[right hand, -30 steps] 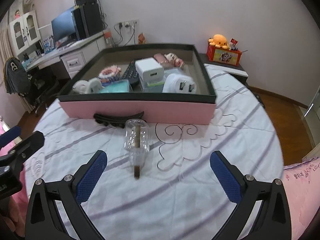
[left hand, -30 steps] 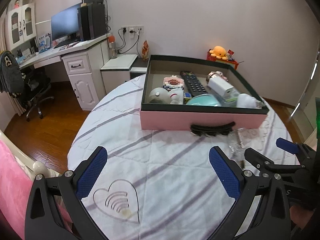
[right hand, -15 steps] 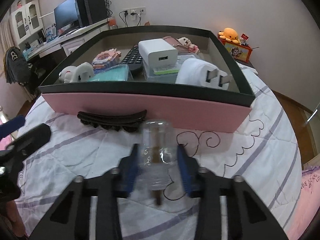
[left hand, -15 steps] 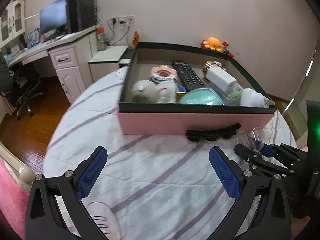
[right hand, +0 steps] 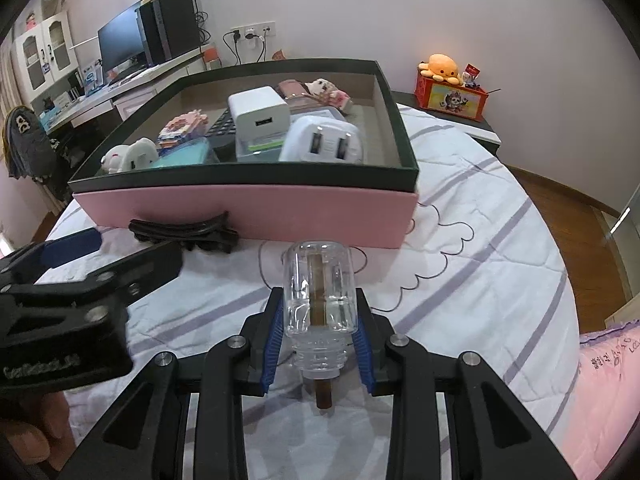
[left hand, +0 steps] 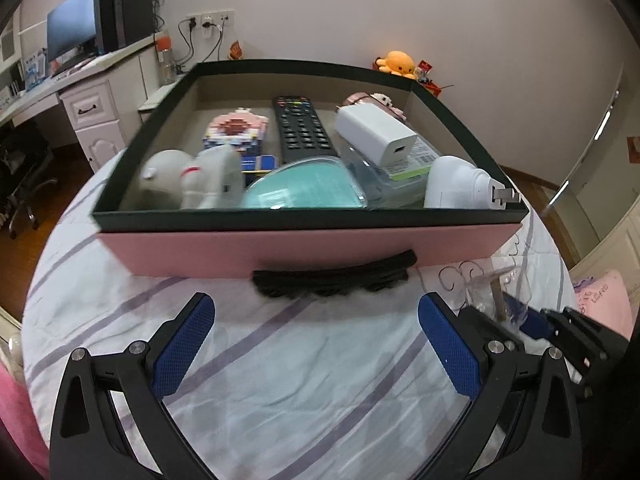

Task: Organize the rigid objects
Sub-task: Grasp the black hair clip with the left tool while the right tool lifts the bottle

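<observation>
My right gripper (right hand: 318, 334) is shut on a small clear bottle (right hand: 319, 296) with a brown stick inside, just above the striped cloth in front of the box. The pink box (right hand: 248, 210) with a dark green rim holds a remote, chargers, a plug and toys. A black hair claw clip (left hand: 334, 276) lies on the cloth against the box's front wall. My left gripper (left hand: 316, 344) stands open right before that clip, with nothing between its blue pads. In the left wrist view the bottle (left hand: 494, 286) and the right gripper (left hand: 532, 320) show at the right.
The round table carries a white quilted cloth (left hand: 280, 380) with purple stripes. A desk with a monitor (left hand: 72, 26) stands at the back left, beside an office chair. An orange plush octopus (right hand: 440, 66) sits on a red box behind. Pink fabric (right hand: 608, 380) lies at the right edge.
The right gripper closed on the clear bottle, which lay free on the cloth a second ago. The left gripper moved toward the box and now faces the hair clip.
</observation>
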Action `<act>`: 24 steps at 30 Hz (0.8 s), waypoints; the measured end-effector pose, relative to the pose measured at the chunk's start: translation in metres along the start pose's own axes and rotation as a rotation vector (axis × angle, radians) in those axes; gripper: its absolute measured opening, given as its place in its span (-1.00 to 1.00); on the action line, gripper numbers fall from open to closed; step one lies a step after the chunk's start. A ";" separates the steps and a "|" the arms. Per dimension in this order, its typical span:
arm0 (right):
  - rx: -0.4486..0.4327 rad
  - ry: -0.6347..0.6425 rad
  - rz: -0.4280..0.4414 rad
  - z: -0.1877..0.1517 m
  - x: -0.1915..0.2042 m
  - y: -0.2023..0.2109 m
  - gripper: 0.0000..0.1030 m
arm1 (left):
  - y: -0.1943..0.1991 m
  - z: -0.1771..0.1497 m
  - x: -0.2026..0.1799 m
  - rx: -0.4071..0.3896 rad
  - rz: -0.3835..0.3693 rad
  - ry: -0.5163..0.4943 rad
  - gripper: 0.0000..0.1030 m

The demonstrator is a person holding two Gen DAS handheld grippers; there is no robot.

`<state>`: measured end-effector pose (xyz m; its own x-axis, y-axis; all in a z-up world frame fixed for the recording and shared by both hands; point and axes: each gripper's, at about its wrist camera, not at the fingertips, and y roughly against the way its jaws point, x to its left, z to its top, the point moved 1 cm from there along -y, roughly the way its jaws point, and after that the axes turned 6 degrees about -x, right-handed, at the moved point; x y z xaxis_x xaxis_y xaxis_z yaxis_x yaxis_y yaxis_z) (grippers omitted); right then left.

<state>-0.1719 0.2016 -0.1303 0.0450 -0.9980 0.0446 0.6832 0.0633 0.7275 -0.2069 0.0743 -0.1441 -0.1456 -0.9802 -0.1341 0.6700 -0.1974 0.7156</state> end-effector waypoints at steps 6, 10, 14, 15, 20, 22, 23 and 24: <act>-0.005 -0.008 0.017 0.001 -0.004 -0.003 -0.37 | -0.021 0.004 -0.005 0.028 0.030 0.020 1.00; -0.006 -0.012 0.026 0.001 -0.005 -0.006 -0.37 | -0.033 0.003 -0.004 0.034 0.041 0.050 1.00; -0.008 -0.015 0.032 0.001 -0.005 -0.007 -0.37 | -0.032 0.002 -0.003 0.010 0.048 0.059 0.94; -0.008 -0.015 0.032 0.001 -0.005 -0.007 -0.37 | -0.030 0.001 -0.001 0.003 0.046 0.067 0.91; -0.010 -0.018 0.038 0.000 -0.004 -0.003 -0.37 | -0.021 -0.003 0.006 -0.003 0.019 0.074 0.80; -0.011 -0.017 0.042 0.000 -0.001 -0.001 -0.37 | -0.018 -0.003 0.008 -0.004 0.011 0.076 0.77; -0.013 -0.016 0.045 -0.001 0.000 0.001 -0.37 | -0.015 -0.004 0.008 0.001 0.006 0.072 0.62; -0.016 -0.017 0.047 -0.001 0.001 0.004 -0.37 | -0.012 -0.005 0.009 -0.001 -0.001 0.073 0.62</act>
<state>-0.1688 0.2009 -0.1282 0.0648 -0.9938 0.0899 0.6919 0.1097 0.7136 -0.2129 0.0683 -0.1576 -0.0929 -0.9785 -0.1840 0.6704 -0.1981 0.7151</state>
